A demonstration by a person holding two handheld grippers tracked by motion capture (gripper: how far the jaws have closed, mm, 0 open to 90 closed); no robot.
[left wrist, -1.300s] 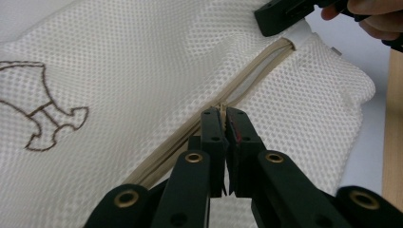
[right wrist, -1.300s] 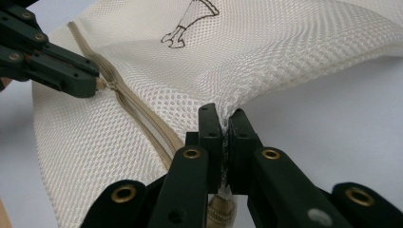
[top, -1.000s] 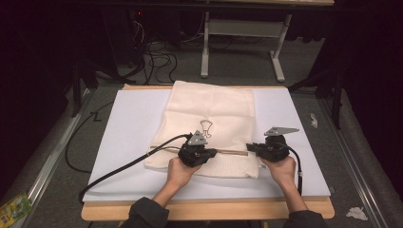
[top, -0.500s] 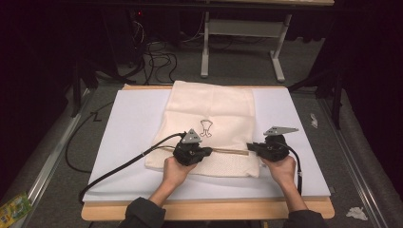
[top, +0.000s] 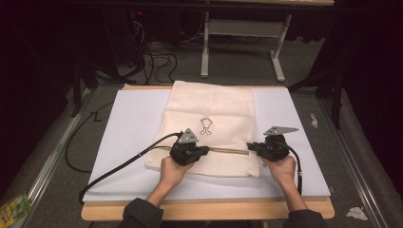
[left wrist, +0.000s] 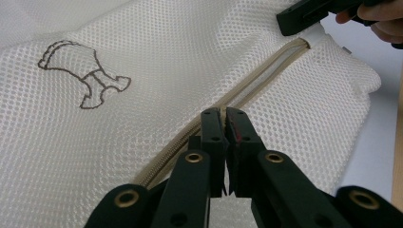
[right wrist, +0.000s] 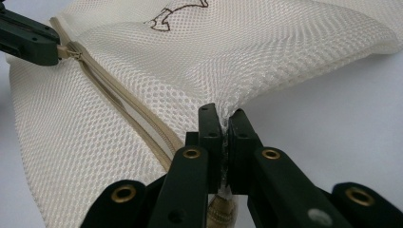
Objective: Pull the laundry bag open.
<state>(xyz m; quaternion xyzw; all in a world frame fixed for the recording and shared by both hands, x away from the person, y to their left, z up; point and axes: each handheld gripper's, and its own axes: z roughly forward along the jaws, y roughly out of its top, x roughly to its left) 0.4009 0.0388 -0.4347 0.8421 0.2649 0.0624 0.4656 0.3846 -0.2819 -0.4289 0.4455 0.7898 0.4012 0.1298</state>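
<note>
Since a second ago the left gripper (top: 205, 151) has slid a little leftward along the zipper (top: 229, 150), away from the right one, so more of the tan track lies bare between them. The cream mesh laundry bag (top: 209, 114) lies flat on the white sheet (top: 128, 123) in the middle of the table, its zipper running across the near end. The left gripper's jaws are clenched on the zipper pull (I judge it the pull; its own view shows them pinched right on the track), while the right gripper (top: 251, 147) stays put, clamped on the bag's corner at the zipper's end. To do this well, I'd keep the right grip firm and the fabric taut, and draw the left hand straight along the track, low and steady, so the mesh doesn't bunch or snag in the slider.
</note>
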